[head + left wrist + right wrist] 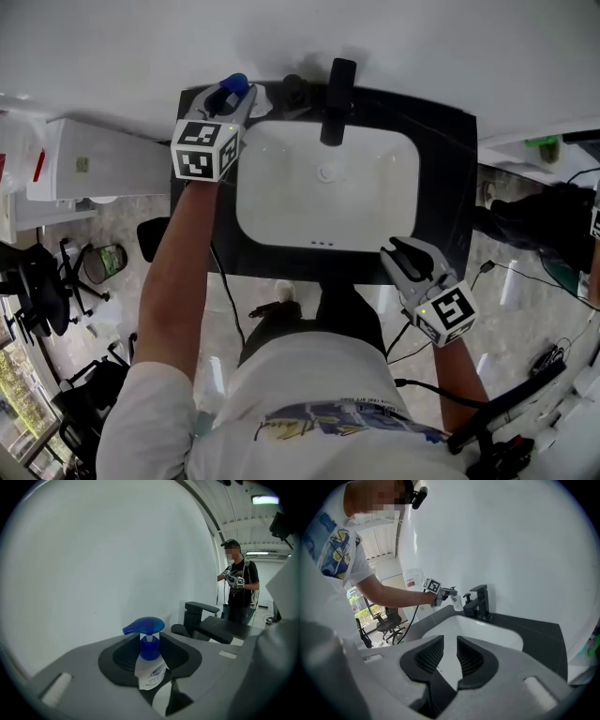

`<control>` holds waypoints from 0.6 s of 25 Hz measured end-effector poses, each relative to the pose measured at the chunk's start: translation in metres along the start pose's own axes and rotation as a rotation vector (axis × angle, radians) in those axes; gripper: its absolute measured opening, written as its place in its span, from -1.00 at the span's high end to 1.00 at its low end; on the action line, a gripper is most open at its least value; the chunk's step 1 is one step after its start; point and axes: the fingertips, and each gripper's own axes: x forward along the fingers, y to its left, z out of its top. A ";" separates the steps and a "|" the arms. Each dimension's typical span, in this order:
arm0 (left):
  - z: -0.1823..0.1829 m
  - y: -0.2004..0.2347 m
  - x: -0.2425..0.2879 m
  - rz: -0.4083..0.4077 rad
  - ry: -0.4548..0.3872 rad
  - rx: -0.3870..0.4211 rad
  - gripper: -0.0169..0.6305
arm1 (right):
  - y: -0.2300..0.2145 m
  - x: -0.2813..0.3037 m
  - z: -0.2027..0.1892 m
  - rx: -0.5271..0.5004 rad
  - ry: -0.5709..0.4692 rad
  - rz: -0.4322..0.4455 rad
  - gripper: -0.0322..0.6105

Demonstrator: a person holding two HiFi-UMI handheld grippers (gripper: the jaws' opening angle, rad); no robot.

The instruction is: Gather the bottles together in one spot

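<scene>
1. White plastic pump bottle with blue head (pixel 150 667): pinched at its body by the left gripper (pixel 231 99), at the back left corner of the black countertop (pixel 442 141), near the black faucet (pixel 336 89).
2. Right gripper (pixel 450 645): jaws spread, nothing between them, by the white rectangular basin's (pixel 328 211) front right rim.

Operator: white short-sleeve tee (pixel 309 375), blue/yellow print (pixel 328 417) toward 6 o'clock in head view; dark trousers (pixel 319 314). L tool (pixel 232 98) & R tool (pixel 405 255): grey shells, black ribbed pads. Each w/ white cube (pixel 204 150), black square markers. Black cable (pixel 228 295) off L tool.
</scene>
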 end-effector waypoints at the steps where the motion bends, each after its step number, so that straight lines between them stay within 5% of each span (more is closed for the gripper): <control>1: -0.001 0.001 0.005 0.004 0.004 0.005 0.54 | -0.004 0.000 0.000 0.002 0.002 0.001 0.63; 15: -0.009 0.010 0.024 0.025 0.004 0.006 0.51 | -0.029 -0.001 -0.005 0.025 0.020 0.007 0.63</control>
